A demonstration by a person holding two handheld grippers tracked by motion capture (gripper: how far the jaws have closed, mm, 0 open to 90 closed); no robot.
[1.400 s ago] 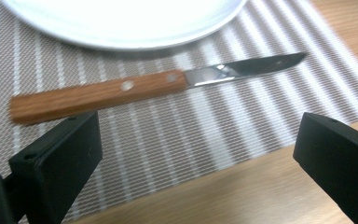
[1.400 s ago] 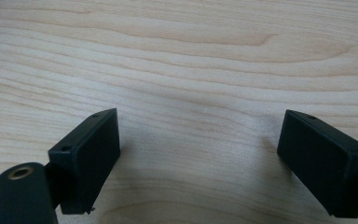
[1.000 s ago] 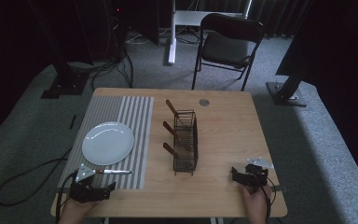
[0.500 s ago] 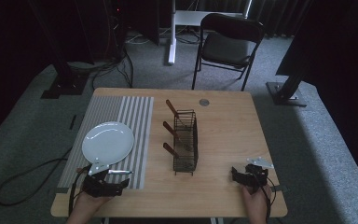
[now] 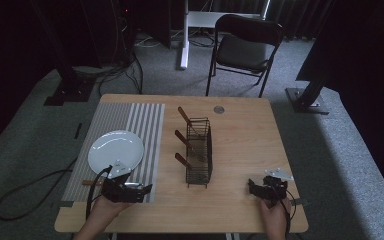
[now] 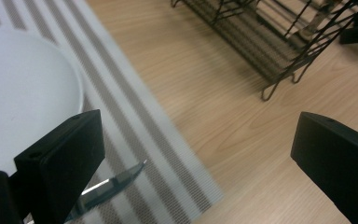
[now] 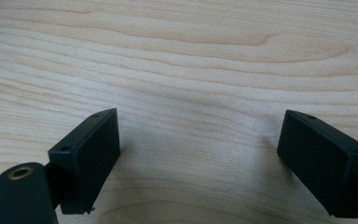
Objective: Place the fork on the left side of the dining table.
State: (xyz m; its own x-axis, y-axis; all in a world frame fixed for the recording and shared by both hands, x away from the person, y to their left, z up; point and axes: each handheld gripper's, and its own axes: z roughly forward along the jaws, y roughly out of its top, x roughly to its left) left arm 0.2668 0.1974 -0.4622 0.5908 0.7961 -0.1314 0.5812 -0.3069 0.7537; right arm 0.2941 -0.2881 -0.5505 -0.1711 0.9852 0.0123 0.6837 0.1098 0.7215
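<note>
Left tool: released, jaws spread wide, nothing between them; held low over the near edge of the striped mat. Right tool: likewise released and empty, low over bare worktop at the near right, well apart from everything else.

Knife: flat on the mat, just near of the plate, blade tip beside the left jaw and outside the gap, wooden handle pointing left.

Probable faults from this position:

- Closing now: likely to catch only air or mat, because the blade lies to one side of the jaws. Re-aim first.
- Gripping the thin, glossy blade rather than the handle: likely slip or swivel in the jaws.
- Pressing a jaw down onto the mat: risk of dragging the mat and shifting the plate with it.
- Swinging left toward the knife: risk of striking the plate rim, which sits close by.
- Carrying to the wire rack, if intended: risk of snagging on the wires or on the knives already lodged there, and of tipping the light rack.
</note>
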